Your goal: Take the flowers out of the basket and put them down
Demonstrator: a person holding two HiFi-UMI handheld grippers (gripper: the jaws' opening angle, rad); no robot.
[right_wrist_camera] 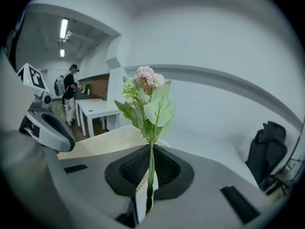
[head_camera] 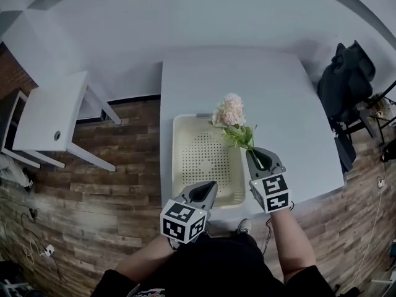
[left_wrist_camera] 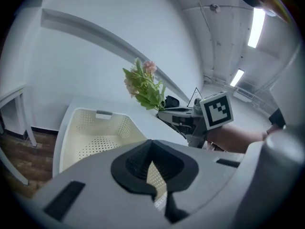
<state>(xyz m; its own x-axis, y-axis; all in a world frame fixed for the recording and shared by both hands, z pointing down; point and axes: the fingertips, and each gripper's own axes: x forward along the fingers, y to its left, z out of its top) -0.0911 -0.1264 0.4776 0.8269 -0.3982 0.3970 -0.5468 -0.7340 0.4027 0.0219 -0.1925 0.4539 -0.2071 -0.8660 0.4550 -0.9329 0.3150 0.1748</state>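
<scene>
Flowers (head_camera: pixel 230 112), pale pink blooms over light green leaves on one thin stem, stand upright above the right rim of the cream basket (head_camera: pixel 179 166) at the worktop's (head_camera: pixel 297 104) front edge. The right claw (head_camera: pixel 252 154) pinches the stem; the left claw (head_camera: pixel 209 189) is pressed together, empty.

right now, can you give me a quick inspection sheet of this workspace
surface: white table, bare apart from the basket
job's things: cream basket empty; flower held up near its right rim
clutter: nothing seen
grippers: right hand-held gripper shut on flower stem; left hand-held gripper shut, empty, at basket's near rim
cables: floor cables left of the table
surroundings: white side table, dark chair, wood floor
</scene>
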